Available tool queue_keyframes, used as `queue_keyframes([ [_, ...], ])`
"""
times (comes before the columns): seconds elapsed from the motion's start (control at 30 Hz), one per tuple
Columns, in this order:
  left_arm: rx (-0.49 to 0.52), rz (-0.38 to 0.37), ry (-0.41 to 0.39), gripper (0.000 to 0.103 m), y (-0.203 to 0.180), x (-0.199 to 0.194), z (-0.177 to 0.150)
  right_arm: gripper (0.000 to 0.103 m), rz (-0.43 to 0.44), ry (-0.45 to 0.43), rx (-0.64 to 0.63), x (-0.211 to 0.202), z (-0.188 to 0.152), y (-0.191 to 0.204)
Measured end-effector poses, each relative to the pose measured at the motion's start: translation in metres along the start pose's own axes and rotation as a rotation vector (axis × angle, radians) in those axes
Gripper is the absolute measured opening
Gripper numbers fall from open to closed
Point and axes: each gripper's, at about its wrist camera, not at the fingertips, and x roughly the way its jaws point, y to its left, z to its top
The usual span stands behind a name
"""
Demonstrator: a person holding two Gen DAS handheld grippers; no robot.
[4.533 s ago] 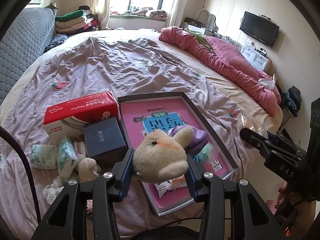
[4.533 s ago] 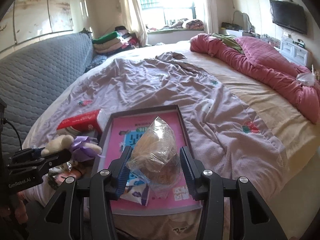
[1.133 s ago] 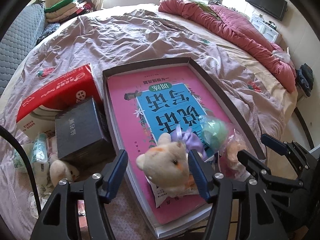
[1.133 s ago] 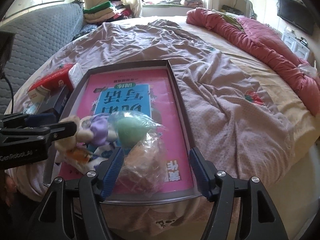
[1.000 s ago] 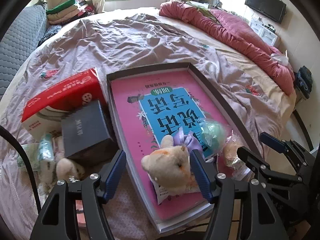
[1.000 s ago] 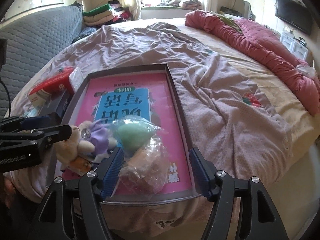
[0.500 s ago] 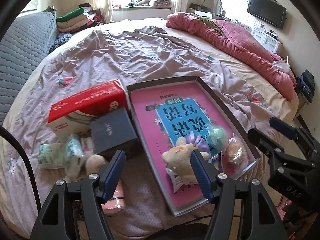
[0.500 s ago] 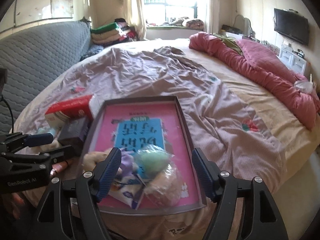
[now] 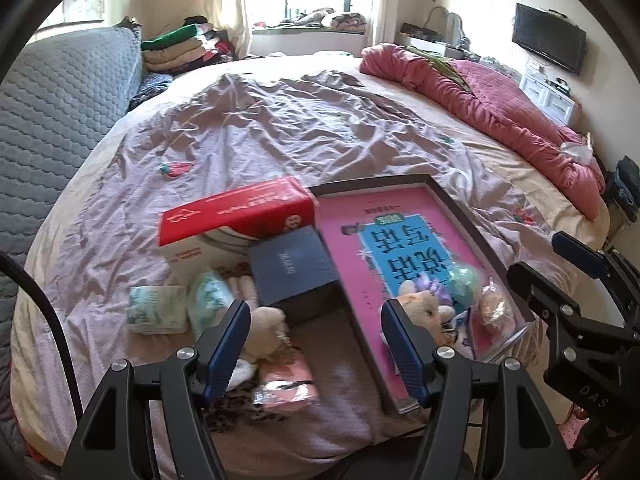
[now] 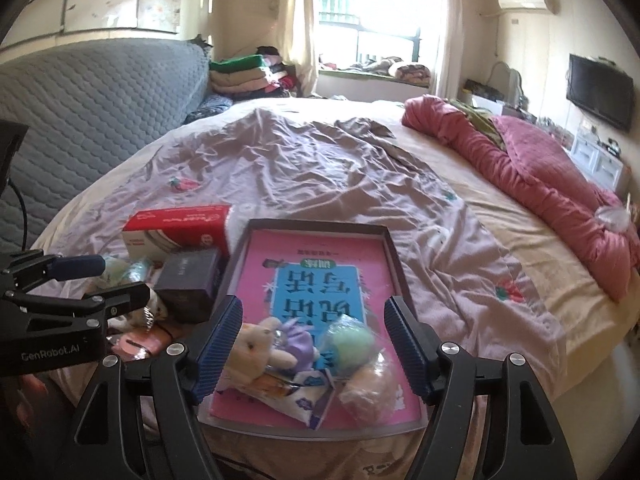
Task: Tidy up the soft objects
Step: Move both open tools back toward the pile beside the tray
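So the left gripper (image 9: 314, 342) isn't clamped on the plush bunny (image 10: 256, 350) anymore: its jaws are spread wide with nothing between them, and the bunny now lies in the tray (image 10: 394, 264) just right of its right finger. Same deal with the right gripper (image 10: 314, 344), which has let go of the clear bag (image 10: 370, 390). That bag sits in the tray between its fingers, and both claws are pulled back higher.
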Motion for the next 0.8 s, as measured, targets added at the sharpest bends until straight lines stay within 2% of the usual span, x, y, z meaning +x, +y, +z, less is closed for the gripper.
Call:
queue_keyframes([
  [0.5, -0.072, 0.036, -0.018, 0.067, 0.05, -0.017, -0.01, 0.075, 0.045, -0.01, -0.075, -0.005, 0.011, 0.044],
  [0.8, -0.196, 0.084, -0.036, 0.067, 0.113, -0.025, -0.015, 0.075, 0.085, -0.009, -0.113, -0.004, 0.015, 0.069],
])
